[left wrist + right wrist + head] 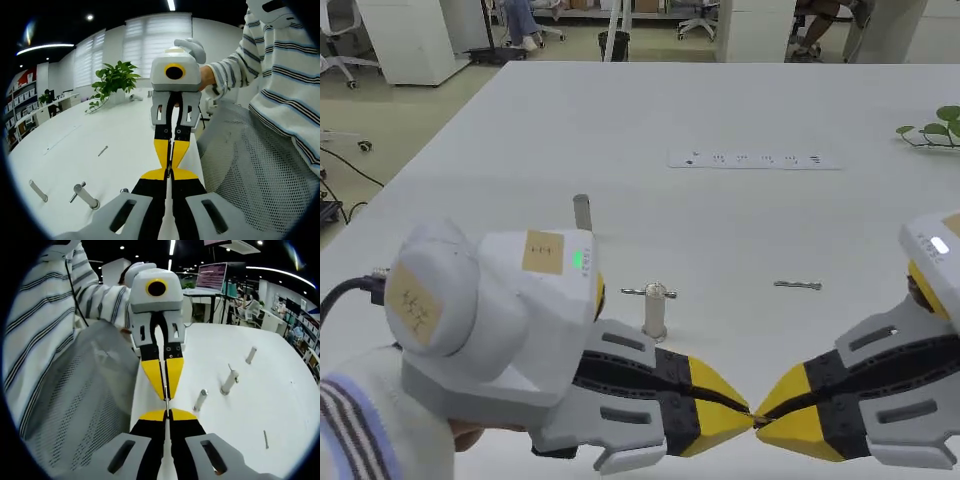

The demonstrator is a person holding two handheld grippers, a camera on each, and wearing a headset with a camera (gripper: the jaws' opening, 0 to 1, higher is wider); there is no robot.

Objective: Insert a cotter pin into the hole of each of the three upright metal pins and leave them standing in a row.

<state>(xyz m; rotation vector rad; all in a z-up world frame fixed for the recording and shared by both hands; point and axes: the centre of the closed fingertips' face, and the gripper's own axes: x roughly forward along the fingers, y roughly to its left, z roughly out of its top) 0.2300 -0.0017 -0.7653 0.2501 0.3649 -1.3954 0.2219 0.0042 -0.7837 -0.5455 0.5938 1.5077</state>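
White matte tabletop [740,110] carries three upright cylindrical steel pins [229,381] in a row mid-table. The middle one has a cotter pin [638,292] through it. A loose cotter [797,286] lies flat, well apart. Near the front edge, left gripper [745,408] and right gripper [766,426] meet tip to tip, both clenched. The left gripper's body partly blocks the row in the head view.

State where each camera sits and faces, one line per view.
Head view: headset, looking down at left gripper and right gripper meeting tip to tip; a striped sleeve shows.
Left gripper view: along its jaws toward the right gripper and a striped sleeve.
Right gripper view: the reverse, toward the left gripper.
Shared: both gripper views show three metal pins.
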